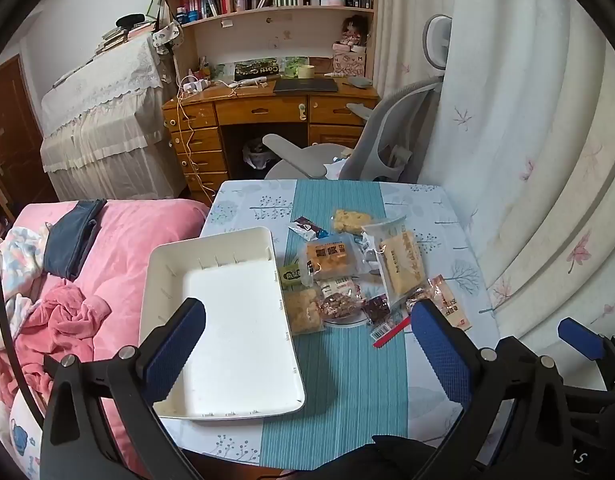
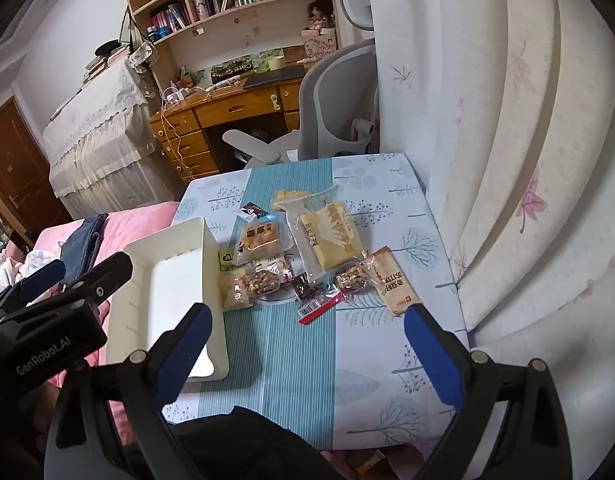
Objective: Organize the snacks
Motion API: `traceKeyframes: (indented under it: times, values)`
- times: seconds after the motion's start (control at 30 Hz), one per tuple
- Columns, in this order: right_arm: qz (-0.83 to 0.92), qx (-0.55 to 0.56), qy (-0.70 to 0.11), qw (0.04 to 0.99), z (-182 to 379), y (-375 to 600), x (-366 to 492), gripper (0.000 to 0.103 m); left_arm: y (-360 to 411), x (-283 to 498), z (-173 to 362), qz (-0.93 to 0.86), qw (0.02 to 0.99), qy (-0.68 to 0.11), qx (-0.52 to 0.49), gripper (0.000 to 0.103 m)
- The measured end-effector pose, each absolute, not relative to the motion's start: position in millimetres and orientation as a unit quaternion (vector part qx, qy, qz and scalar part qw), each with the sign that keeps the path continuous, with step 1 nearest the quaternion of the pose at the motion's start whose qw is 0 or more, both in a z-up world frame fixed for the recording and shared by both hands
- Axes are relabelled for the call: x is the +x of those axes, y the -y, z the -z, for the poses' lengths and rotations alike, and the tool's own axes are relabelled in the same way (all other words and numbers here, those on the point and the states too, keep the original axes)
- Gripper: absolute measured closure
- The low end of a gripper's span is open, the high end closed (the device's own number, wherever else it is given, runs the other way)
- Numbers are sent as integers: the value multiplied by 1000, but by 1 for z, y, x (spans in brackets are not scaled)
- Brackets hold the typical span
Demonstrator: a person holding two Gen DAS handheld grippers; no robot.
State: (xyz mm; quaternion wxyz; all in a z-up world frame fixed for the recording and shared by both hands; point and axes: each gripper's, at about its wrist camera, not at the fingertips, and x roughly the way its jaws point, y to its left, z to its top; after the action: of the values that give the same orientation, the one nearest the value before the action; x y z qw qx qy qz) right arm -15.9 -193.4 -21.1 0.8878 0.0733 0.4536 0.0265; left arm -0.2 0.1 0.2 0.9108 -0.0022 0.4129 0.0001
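White tray (image 1: 227,320) overhangs table's (image 1: 435,216) left edge; snack packets (image 1: 339,280) beside it; your left gripper (image 1: 307,356) and right gripper (image 2: 307,354) spread wide, empty.

A small table (image 1: 435,216) under a pale tree-print cloth with a teal striped runner (image 1: 347,380) carries everything. An empty white tray (image 1: 227,308) lies at its left edge, with wrapped snack packets (image 1: 347,272) scattered just beside it.

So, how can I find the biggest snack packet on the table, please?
Start at the white tray on the table's left side, then move right across the teal runner to the pile of snacks. The clear bag holding one wide pale-yellow slab lies at the pile's far right; every packet beside it is much smaller.
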Motion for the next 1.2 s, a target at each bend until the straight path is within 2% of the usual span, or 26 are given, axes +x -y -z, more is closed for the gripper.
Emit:
traceKeyframes:
  times: [1.2]
  values:
    - [-26,73,-453,888,24,188,-13,5,10,8,10,21,911,-411,-11,1]
